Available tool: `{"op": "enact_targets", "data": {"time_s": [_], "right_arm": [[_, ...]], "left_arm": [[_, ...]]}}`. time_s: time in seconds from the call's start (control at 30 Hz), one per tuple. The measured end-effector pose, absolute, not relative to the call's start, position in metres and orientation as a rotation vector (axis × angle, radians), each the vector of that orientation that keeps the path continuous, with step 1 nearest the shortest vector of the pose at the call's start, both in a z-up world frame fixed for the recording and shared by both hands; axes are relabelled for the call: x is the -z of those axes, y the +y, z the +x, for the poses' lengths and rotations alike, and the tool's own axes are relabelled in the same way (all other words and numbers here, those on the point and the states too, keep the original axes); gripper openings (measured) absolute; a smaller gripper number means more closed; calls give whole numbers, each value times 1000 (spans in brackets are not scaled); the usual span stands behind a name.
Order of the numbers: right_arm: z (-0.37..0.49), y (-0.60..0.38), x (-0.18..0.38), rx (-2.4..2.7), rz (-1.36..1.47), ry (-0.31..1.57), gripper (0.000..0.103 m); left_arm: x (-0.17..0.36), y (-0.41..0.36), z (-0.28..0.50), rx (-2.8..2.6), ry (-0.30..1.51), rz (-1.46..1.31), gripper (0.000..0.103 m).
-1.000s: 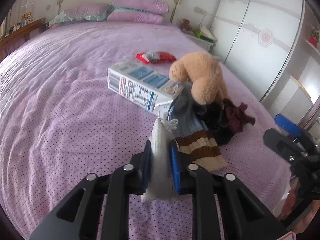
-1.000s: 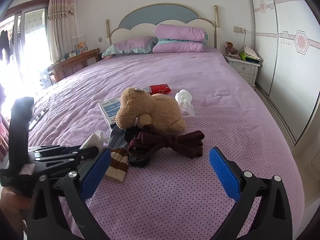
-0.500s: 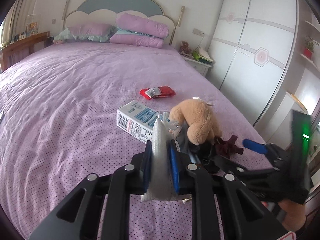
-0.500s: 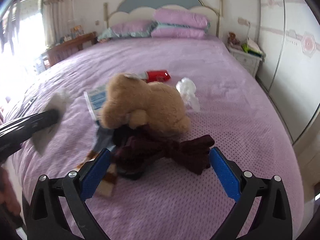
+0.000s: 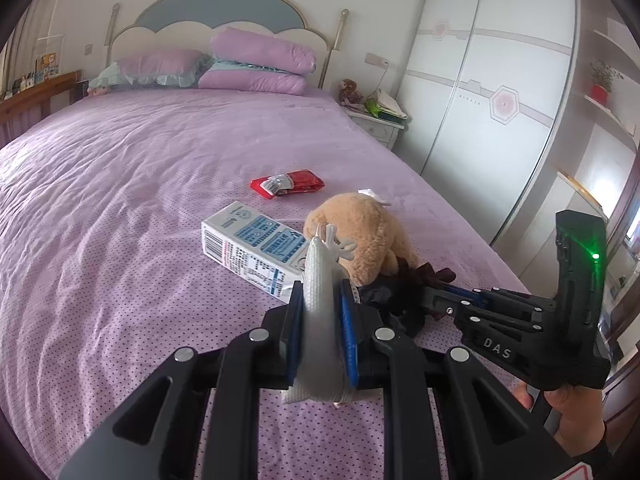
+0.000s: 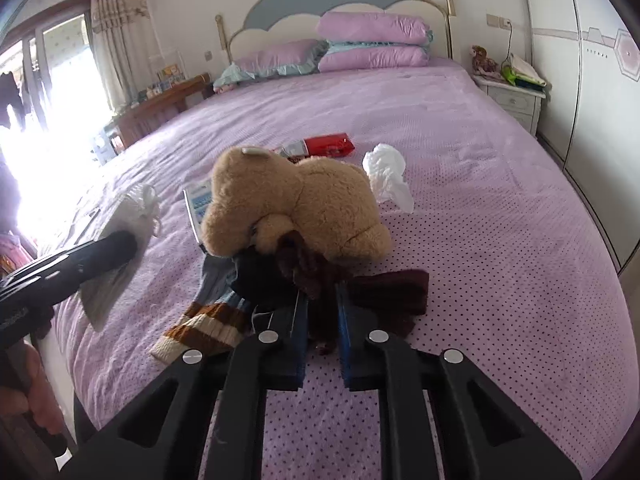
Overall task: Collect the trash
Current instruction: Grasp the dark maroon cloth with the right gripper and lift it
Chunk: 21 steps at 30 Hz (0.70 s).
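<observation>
The left gripper is seen closed tight on a white cloth pouch, which is pinched upright between the blue pads, its knotted drawstring poking out past the fingertips. Just off to its right, the right gripper is closing, and a fold of the maroon cloth is caught between its nearly shut pads. Immediately ahead of those pads a dark garment is heaped, with a striped brown-and-cream sock lying to the left of it. Directly beyond, the tan teddy bear is slumped on top of the clothes and the way forward is blocked by it. Behind the bear's left side the milk carton is laid flat on the purple bedspread. Past the bear to the right, a crumpled white tissue is spotted. Furthest out, the red wrapper is left lying alone toward the pillows.
</observation>
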State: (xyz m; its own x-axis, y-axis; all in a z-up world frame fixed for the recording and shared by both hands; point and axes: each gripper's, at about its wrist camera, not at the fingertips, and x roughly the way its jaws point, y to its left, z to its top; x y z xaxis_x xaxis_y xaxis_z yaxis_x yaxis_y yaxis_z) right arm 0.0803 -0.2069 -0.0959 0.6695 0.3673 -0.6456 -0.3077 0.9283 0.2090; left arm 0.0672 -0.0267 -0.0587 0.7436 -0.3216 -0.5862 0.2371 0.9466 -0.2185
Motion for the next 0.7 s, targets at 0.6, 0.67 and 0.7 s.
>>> {"op": "enact_targets", "data": {"time_s": [0.6, 0.67, 0.7], "right_arm": [[49, -238, 66, -397, 157, 620, 11], [56, -234, 75, -386, 138, 662, 11], [59, -233, 83, -373, 139, 694, 11]], "left_arm": [[47, -48, 55, 351, 642, -103, 18], [48, -49, 56, 351, 648, -102, 18], [49, -48, 56, 352, 650, -103, 18]]}}
